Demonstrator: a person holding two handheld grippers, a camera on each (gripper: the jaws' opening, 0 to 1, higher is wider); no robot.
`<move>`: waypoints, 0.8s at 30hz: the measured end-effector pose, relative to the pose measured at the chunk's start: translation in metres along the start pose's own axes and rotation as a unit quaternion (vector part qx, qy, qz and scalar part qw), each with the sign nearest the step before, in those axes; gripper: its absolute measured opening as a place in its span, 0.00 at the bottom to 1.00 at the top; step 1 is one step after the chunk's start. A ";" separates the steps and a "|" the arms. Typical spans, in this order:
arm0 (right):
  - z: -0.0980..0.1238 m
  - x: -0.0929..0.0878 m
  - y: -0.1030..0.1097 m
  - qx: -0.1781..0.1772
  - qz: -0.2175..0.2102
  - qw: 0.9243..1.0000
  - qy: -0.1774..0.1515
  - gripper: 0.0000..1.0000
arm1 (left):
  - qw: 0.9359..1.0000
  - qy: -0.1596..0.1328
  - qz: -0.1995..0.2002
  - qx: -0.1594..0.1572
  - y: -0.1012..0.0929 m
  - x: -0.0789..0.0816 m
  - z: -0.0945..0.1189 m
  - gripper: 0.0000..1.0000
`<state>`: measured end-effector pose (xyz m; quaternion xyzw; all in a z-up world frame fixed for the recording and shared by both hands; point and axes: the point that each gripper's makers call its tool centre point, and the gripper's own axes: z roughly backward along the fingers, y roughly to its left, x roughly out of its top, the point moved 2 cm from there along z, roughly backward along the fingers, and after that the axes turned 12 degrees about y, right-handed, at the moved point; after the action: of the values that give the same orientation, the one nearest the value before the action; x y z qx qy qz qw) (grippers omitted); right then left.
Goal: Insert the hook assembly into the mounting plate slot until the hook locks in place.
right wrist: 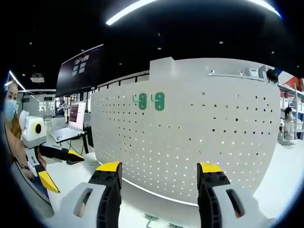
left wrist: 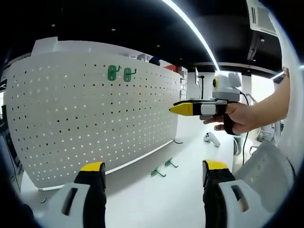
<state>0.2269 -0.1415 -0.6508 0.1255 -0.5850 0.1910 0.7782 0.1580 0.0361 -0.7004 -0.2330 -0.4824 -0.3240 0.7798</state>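
A white perforated mounting plate (left wrist: 95,118) (right wrist: 199,137) stands upright on the white table. Two green hooks (left wrist: 119,73) (right wrist: 149,101) hang side by side near its top. Two more green hooks (left wrist: 161,169) (right wrist: 153,219) lie loose on the table at the plate's foot. My left gripper (left wrist: 154,167) is open and holds nothing; it faces the plate from a distance, and it also appears at the left (right wrist: 61,169) with its jaws apart. My right gripper (right wrist: 159,167) is open and holds nothing. Seen side-on in a hand, the right gripper (left wrist: 183,109) floats level with the plate's right end.
A white controller (left wrist: 212,138) lies on the table (left wrist: 190,156) right of the plate. A laptop (right wrist: 71,124) and a dark wall screen (right wrist: 80,71) stand off to the left. Shelves (left wrist: 183,80) and people are behind.
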 end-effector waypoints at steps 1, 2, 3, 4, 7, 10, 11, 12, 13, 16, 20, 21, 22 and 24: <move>0.002 -0.002 -0.001 -0.001 -0.001 1.000 0.001 0.62 | 1.000 0.000 0.001 0.000 0.000 -0.001 0.000 0.86; 0.003 -0.003 -0.001 -0.001 -0.001 1.000 0.002 0.63 | 1.000 0.000 0.001 0.000 0.000 -0.001 0.000 0.86; 0.004 -0.006 -0.001 -0.001 0.000 1.000 0.006 0.63 | 1.000 0.000 0.001 0.000 0.000 -0.002 0.000 0.86; 0.005 -0.007 -0.002 -0.002 0.001 1.000 0.007 0.63 | 1.000 0.001 0.001 0.000 0.000 -0.002 0.001 0.86; 0.009 -0.012 -0.004 -0.002 0.003 1.000 0.012 0.63 | 1.000 0.002 0.003 -0.001 0.000 -0.003 0.001 0.86; 0.013 -0.018 -0.006 -0.003 0.002 1.000 0.018 0.64 | 1.000 0.004 0.003 0.000 0.000 -0.005 0.001 0.86; 0.014 -0.019 -0.007 -0.003 0.001 1.000 0.019 0.65 | 1.000 0.004 0.004 -0.001 -0.001 -0.006 0.001 0.86; 0.015 -0.022 -0.008 -0.004 0.000 1.000 0.023 0.65 | 1.000 0.005 0.003 -0.001 -0.001 -0.006 0.002 0.86; 0.016 -0.023 -0.008 -0.003 -0.001 1.000 0.023 0.65 | 1.000 0.006 0.002 -0.001 -0.001 -0.006 0.002 0.86; 0.020 -0.028 -0.010 -0.004 0.000 1.000 0.026 0.65 | 1.000 0.009 0.001 -0.003 -0.002 -0.008 0.002 0.86; 0.026 -0.038 -0.012 -0.002 0.002 0.999 0.037 0.65 | 1.000 0.011 0.001 -0.005 -0.001 -0.010 0.002 0.86; 0.027 -0.040 -0.013 -0.001 0.001 0.999 0.038 0.65 | 1.000 0.013 0.000 -0.005 -0.001 -0.010 0.002 0.86; 0.028 -0.042 -0.014 -0.001 0.001 0.999 0.041 0.65 | 1.000 0.013 -0.001 -0.005 -0.001 -0.011 0.002 0.86; 0.031 -0.046 -0.015 -0.002 0.001 0.999 0.047 0.65 | 1.000 0.015 0.000 -0.007 -0.001 -0.012 0.002 0.86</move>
<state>0.1957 -0.1751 -0.6856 0.1139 -0.5480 0.1965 0.8050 0.1517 0.0403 -0.7107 -0.2341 -0.4685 -0.3308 0.7850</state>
